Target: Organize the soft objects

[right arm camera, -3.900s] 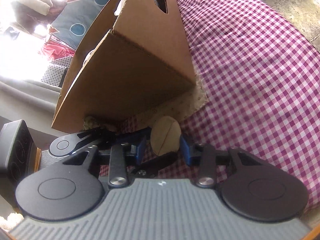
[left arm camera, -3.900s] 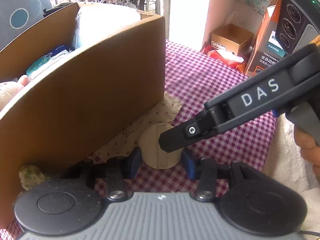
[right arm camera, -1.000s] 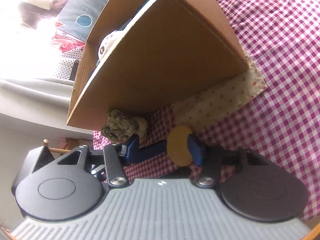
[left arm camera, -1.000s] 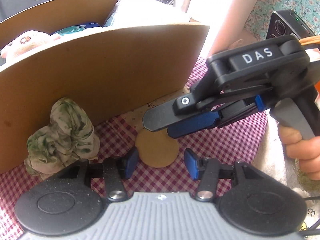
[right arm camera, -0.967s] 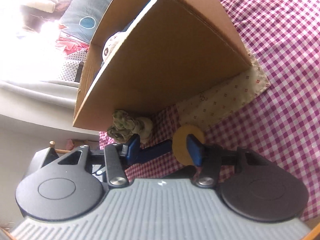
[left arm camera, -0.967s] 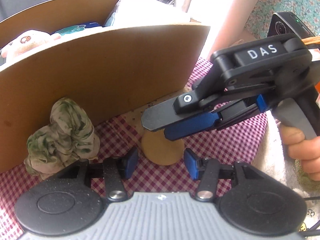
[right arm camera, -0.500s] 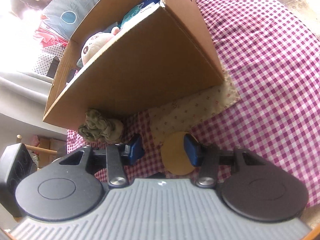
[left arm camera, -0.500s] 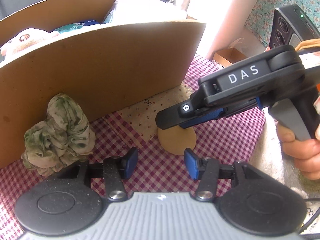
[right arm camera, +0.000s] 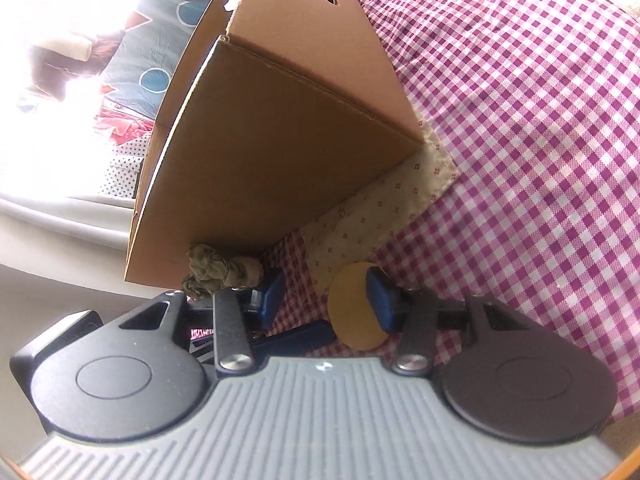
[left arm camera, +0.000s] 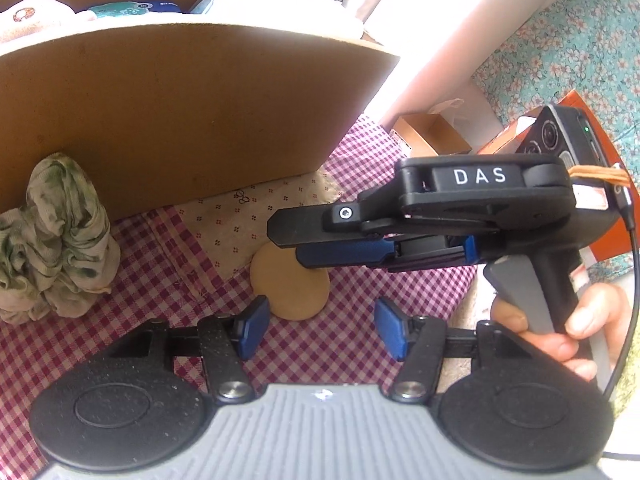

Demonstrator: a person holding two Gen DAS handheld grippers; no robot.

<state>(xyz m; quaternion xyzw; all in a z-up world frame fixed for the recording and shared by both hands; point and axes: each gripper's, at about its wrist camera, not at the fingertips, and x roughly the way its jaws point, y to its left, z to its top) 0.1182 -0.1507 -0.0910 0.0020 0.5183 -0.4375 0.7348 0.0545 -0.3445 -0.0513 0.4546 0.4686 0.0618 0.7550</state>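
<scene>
Two grippers meet over a small tan round pad (left arm camera: 290,286) lying on the magenta checked tablecloth (left arm camera: 352,344). From the left wrist, the left gripper (left arm camera: 318,330) stands with jaws apart and nothing between its blue pads; its jaws have just been opening, and the pad lies just beyond its left fingertip. The right gripper (left arm camera: 298,246), held by a hand (left arm camera: 560,320), reaches in from the right, its blue finger lying across the pad's upper edge. A crumpled green-and-white cloth (left arm camera: 56,248) leans against the cardboard box (left arm camera: 180,100), and a cream printed cloth (left arm camera: 240,224) lies under the box's near edge. From the right wrist, the right gripper (right arm camera: 326,300) has its jaws parted; they have just been closing a little, and the tan round pad (right arm camera: 352,312) sits against the right pad only, so it is not squeezed. The cardboard box (right arm camera: 280,152) rises ahead, with the crumpled cloth (right arm camera: 218,272) at its base.
</scene>
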